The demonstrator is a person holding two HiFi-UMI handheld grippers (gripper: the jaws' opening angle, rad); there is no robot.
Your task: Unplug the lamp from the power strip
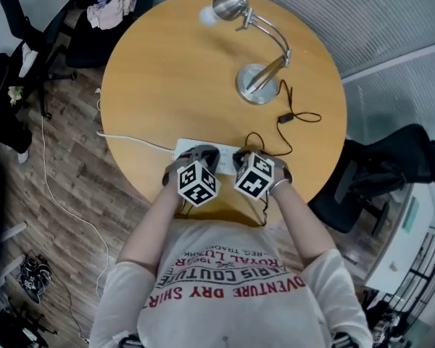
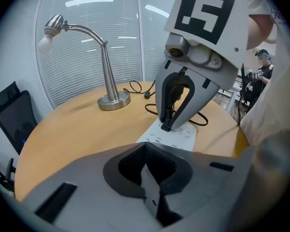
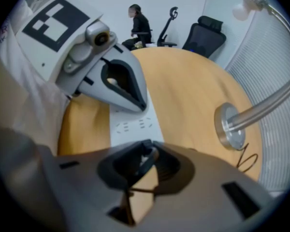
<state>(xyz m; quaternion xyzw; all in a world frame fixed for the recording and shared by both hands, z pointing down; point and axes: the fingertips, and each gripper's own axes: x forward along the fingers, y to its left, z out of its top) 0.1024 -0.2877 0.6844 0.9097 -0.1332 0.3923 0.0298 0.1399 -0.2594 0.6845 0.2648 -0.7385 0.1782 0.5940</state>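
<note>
On the round wooden table (image 1: 167, 71) stands a silver desk lamp (image 1: 261, 78), and its black cord (image 1: 293, 114) loops toward the white power strip (image 1: 185, 149) at the near edge. My right gripper (image 1: 241, 158) is closed on the lamp's black plug (image 2: 165, 123), which sits in the strip (image 2: 181, 135). The plug (image 3: 147, 158) shows between the right gripper's jaws (image 3: 145, 166). My left gripper (image 3: 142, 108) is shut with nothing in it, and its tip rests on the strip (image 3: 133, 127). In the head view the left gripper (image 1: 203, 154) is beside the right one.
The strip's white cable (image 1: 123, 138) runs off the table's left edge to the floor. Black office chairs (image 1: 391, 169) stand around the table. A person (image 3: 137, 25) sits far behind. The lamp base (image 3: 229, 127) stands beyond the strip.
</note>
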